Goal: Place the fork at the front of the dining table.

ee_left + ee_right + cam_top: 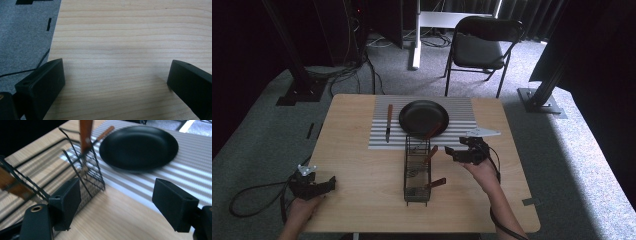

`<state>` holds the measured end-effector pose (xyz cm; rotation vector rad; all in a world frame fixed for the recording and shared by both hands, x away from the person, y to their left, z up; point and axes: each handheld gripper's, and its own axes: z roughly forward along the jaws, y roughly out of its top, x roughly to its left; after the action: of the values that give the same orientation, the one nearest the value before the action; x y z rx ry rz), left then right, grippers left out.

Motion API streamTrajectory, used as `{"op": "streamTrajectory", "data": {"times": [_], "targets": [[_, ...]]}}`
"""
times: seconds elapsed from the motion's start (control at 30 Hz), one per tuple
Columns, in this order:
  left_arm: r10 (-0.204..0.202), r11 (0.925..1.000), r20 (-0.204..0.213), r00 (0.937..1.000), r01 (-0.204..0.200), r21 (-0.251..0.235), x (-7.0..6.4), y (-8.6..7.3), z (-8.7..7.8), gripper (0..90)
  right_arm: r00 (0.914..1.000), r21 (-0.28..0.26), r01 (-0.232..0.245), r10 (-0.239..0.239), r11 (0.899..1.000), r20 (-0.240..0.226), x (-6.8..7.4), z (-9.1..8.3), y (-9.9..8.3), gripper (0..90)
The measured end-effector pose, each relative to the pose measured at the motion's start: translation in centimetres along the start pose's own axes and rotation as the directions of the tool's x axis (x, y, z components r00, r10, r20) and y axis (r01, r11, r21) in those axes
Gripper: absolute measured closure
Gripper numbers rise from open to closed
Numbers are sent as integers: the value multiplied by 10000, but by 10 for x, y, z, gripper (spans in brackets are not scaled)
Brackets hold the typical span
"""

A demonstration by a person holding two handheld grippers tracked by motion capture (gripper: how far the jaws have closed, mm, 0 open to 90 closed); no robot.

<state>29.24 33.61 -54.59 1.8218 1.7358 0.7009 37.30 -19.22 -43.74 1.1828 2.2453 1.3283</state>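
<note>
Inside wire basket (417,170), wooden-handled utensils (430,154), heads hidden

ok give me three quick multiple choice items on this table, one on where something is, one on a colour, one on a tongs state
1. Where does the knife lie?
A. on the striped mat, left of the plate
B. inside the basket
C. on the chair

2. What colour is the plate?
A. white
B. black
C. red

3. How do the right tongs stand?
A. shut on a utensil
B. shut on the plate
C. open, holding nothing

Answers: 1 A, the high view shows it flat on the mat beside the plate. 2 B, it looks black in both views. 3 C, the jaws stand wide apart beside the wire basket, with bare table between them.
</note>
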Motion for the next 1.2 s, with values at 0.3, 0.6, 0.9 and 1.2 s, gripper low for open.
{"op": "streamTrajectory", "data": {"times": [0.3,0.6,0.9,1.2], "targets": [[-4,10000,-1,10000,4,0,0,0,0,12,9997,-58,9,-10,10000,-262,12,17,24,229],[2,10000,-5,10000,-2,-7,0,0,0,13,9995,-10,-150,150,9999,-285,21,34,35,237],[-3,10000,-2,10000,3,-1,0,0,0,12,9963,-69,-829,827,9965,-225,21,42,45,323],[-6,10000,-2,10000,6,-3,0,0,0,12,9930,300,-1141,1149,9930,-261,26,58,45,575]]}}
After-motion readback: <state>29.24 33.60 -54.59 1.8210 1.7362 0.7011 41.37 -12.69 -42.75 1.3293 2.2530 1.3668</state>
